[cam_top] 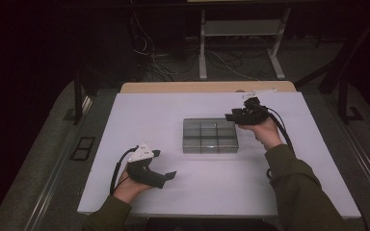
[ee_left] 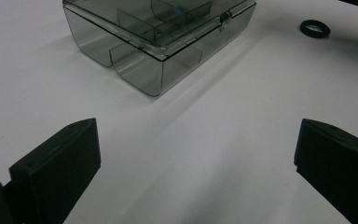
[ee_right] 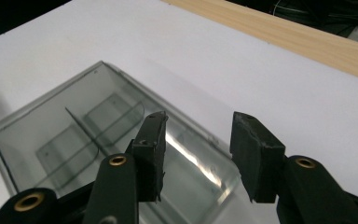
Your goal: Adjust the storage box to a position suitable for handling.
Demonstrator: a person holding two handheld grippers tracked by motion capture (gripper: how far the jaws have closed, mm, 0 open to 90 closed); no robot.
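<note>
A clear grey box with inner compartments sits at the middle of the white table, its lid down. In the left gripper view the box lies ahead, its latch facing me, with a small black ring on the table to its right. My left gripper rests near the front left, its jaws wide apart around bare table. My right gripper hovers over the box's far right corner. In the right gripper view its jaws stand partly apart above the lid, with nothing between them.
A wooden strip runs along the table's far edge. Beyond it, cables and a metal stand's legs lie on the dark floor. Bare white surface surrounds the box on all sides.
</note>
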